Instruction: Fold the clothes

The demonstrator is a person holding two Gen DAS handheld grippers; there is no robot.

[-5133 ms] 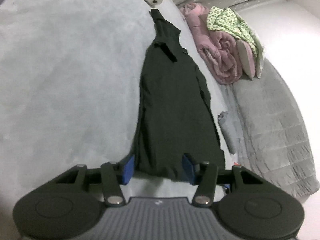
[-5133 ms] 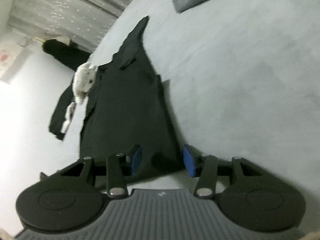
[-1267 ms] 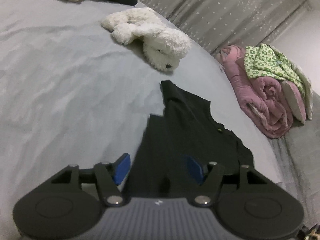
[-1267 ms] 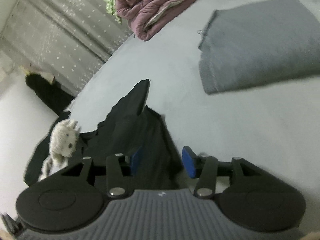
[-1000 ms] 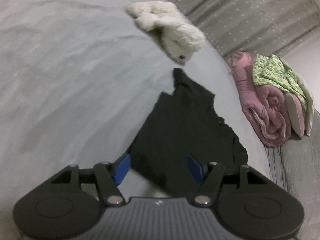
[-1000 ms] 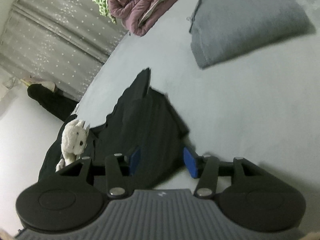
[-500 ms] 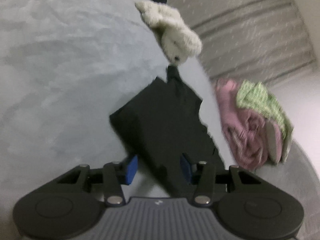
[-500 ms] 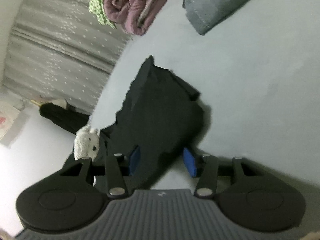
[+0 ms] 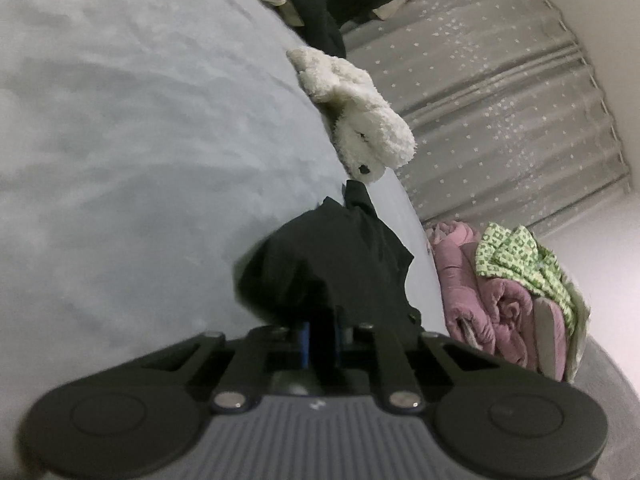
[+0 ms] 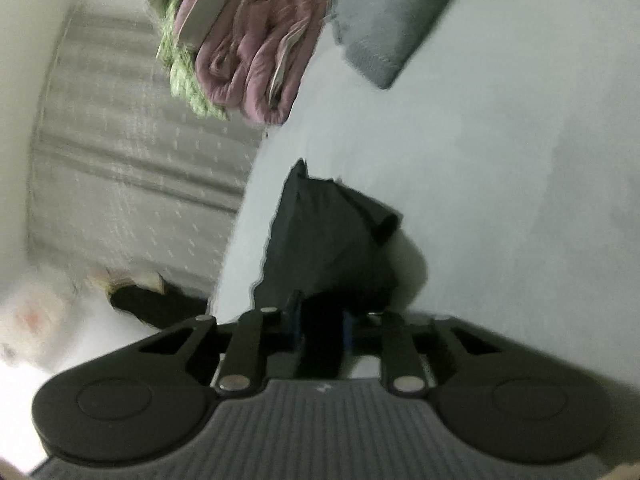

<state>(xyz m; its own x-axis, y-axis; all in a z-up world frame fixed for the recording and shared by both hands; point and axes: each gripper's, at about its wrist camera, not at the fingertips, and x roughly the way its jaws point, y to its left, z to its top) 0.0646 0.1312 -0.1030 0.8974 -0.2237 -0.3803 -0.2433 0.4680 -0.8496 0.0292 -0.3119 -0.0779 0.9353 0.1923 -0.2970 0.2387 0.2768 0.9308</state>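
Black garment [image 9: 332, 264] apparently in both tongs

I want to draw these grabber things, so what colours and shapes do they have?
Both look the same. The left gripper and the right gripper each have a grey ribbed body with a tiny pale mark on top, two big round black discs at the sides, and black link bars with shiny silver rivets. The fingertips wear blue pads. No cables or sleeves show.

Right view blurred; black garment [image 10: 332, 240] hides both grippers' pads — fingertips unseen.
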